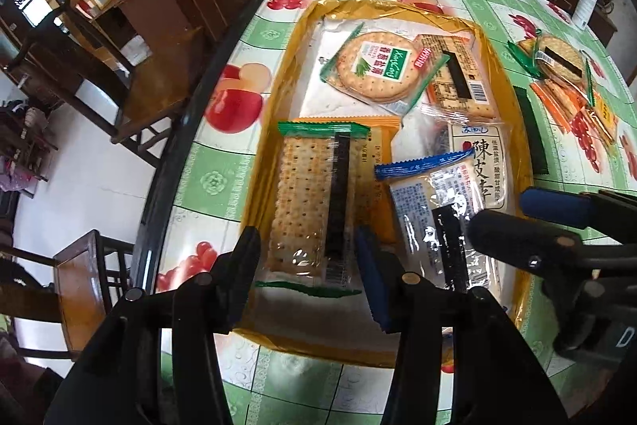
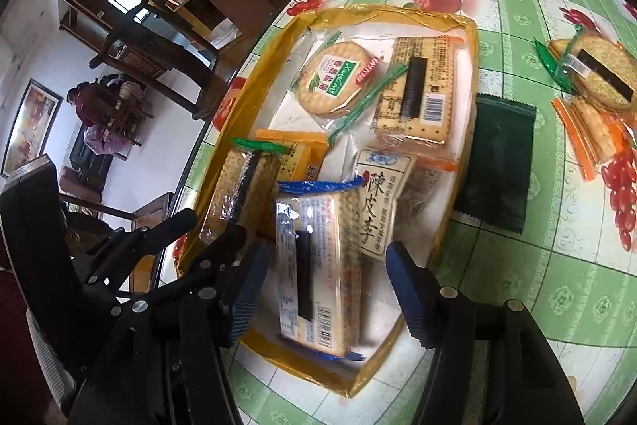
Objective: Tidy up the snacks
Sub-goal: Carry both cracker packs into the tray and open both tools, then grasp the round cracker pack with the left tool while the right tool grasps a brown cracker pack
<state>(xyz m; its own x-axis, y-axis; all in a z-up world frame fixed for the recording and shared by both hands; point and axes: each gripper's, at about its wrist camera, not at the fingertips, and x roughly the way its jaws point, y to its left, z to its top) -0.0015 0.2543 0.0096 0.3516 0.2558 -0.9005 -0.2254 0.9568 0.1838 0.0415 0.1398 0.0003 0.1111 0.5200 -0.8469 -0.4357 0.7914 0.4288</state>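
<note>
A yellow tray (image 1: 266, 130) on the fruit-print table holds several snack packs. A green-edged cracker pack (image 1: 310, 202) lies in it between the fingers of my left gripper (image 1: 306, 237). The blue pad sits at the pack's right edge and a thin gap shows at the black finger, so the gripper is open. Beside it lies a blue-edged cracker pack (image 2: 318, 273) between the pads of my right gripper (image 2: 326, 251). That gripper is open, with a gap on each side. A round cracker pack (image 1: 374, 66) and a barcode cracker pack (image 1: 458, 82) lie at the tray's far end.
On the table to the right of the tray lie a dark green pack (image 2: 497, 162), a round cracker pack (image 2: 597, 74) and an orange-edged pack (image 2: 593, 134). A white bottle (image 1: 587, 2) stands at the far right. The table's dark rim (image 1: 191, 130) and wooden chairs (image 1: 79, 285) are to the left.
</note>
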